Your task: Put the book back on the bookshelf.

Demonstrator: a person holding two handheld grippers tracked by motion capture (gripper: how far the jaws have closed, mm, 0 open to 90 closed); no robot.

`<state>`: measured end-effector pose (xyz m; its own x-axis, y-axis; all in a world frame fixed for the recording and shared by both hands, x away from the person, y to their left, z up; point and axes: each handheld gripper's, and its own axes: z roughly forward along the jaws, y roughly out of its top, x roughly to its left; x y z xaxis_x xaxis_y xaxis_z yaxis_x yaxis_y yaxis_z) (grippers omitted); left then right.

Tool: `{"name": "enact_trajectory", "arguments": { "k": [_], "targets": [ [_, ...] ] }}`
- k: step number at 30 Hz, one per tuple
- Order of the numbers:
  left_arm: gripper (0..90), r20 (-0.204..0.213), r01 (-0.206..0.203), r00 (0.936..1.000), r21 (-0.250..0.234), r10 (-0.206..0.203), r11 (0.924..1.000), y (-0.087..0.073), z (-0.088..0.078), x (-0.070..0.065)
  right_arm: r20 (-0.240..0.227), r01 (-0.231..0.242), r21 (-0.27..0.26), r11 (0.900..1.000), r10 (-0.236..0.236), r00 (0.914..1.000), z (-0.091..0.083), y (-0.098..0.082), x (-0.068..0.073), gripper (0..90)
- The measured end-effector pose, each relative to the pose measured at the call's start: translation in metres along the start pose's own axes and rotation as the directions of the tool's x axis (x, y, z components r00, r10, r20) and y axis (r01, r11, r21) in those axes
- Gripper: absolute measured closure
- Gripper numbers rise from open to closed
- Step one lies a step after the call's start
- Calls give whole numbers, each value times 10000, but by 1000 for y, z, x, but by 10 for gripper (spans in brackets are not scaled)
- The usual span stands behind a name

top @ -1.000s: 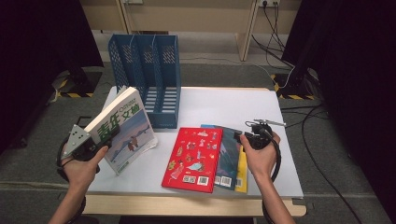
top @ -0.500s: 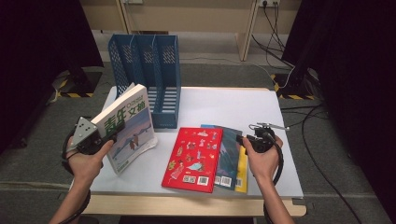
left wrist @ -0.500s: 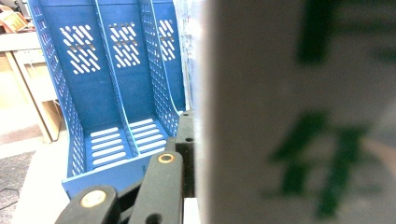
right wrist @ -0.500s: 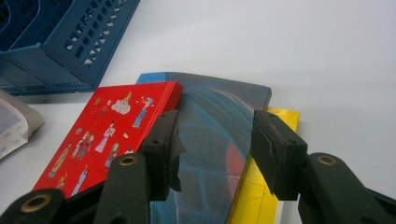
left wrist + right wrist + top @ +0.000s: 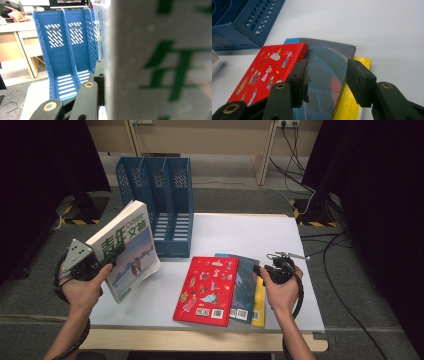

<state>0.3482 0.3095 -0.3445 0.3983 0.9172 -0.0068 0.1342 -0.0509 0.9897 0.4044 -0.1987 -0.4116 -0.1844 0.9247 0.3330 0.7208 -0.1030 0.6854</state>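
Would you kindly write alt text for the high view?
The left gripper holds a white magazine tilted above the white table, before a blue file rack. The right gripper rests open at three stacked books.

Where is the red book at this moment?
In the high view the red book lies flat on the table, front centre, overlapping a grey book, between the two hands.
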Motion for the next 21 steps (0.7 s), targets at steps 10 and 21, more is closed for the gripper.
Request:
{"name": "enact_trajectory", "arguments": {
  "k": [10, 21],
  "targets": [
    [737, -374, -14, 9993, -234, 5, 9997, 16, -5, 8, -27, 69, 21, 10000, -69, 10000, 3, -1, 3, 524],
    [737, -647, -27, 9979, -522, -7, 9986, 34, -5, 15, -45, 58, -12, 10000, -58, 10000, 5, -3, 3, 524]
  ]
}}
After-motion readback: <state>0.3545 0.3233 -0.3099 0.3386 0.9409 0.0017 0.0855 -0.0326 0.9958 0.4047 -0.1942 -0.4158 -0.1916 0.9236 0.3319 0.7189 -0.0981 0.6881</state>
